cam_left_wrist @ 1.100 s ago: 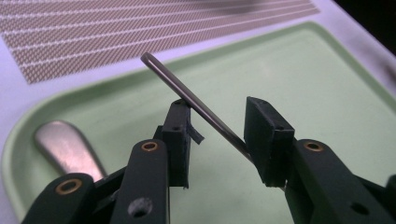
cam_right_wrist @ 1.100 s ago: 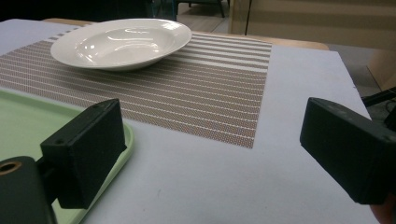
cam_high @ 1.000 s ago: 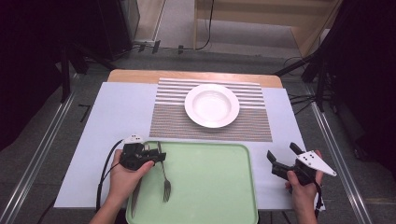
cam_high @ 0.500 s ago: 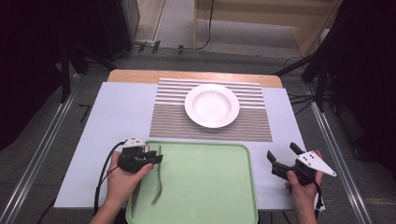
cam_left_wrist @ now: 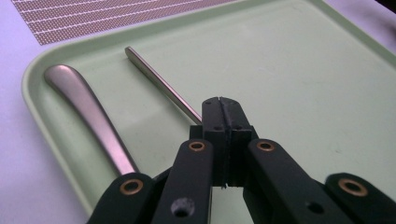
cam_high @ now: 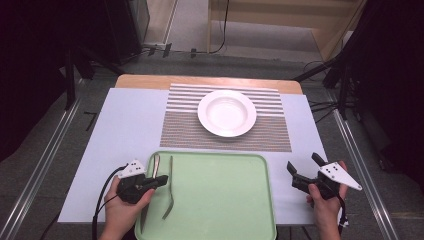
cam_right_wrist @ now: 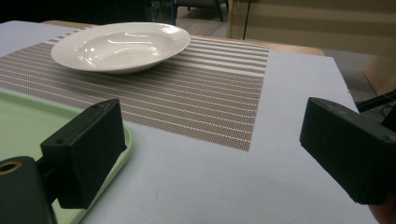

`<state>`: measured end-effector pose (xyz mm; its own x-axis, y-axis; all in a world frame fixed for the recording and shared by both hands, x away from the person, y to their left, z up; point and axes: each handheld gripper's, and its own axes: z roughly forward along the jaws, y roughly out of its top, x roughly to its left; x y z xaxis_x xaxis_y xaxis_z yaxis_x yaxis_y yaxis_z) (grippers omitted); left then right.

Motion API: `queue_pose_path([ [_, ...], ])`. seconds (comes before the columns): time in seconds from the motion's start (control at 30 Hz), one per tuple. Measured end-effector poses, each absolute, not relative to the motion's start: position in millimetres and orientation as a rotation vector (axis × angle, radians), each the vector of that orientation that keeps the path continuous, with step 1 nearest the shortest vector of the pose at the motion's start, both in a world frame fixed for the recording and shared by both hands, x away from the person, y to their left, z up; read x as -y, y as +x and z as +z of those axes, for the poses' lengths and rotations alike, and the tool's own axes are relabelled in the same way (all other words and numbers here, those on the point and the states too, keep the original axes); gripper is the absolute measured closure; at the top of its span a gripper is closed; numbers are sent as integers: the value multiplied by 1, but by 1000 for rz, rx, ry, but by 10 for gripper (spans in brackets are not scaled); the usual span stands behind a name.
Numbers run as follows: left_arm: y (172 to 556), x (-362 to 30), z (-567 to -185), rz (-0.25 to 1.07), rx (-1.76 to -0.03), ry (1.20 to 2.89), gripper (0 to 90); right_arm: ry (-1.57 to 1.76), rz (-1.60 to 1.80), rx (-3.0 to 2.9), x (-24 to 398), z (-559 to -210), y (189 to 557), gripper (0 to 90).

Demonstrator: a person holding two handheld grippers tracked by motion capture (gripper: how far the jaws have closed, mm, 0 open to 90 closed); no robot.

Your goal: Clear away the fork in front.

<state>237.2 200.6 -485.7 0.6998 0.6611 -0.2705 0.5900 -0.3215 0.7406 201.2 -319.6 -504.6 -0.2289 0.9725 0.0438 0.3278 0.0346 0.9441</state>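
On the pale desk [cam_high: 125, 120], a smooth green tray [cam_high: 225, 200] holds a slim steel fork [cam_left_wrist: 159, 88]; my left gripper [cam_left_wrist: 221, 105] has just clamped its handle (right gripper [cam_high: 305, 167] gapes apart).

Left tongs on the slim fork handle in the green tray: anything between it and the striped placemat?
Only the green plastic tray's raised far rim. The left tongs, jaws just closed on the slim metal fork handle, sit behind it; the striped woven placemat beyond is bare there.

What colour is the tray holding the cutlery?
Pale green; the tray shows best in the high view.
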Motion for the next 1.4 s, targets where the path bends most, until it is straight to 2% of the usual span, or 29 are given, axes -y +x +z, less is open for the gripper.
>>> queue_pose_path([
  [0.5,205,-194,-492,88,-909,2078,895,1348,1210,-1639,319,-505,200,54],
  [1.4,213,-149,-490,107,-842,2185,896,1341,1210,-1642,318,-505,201,54],
])
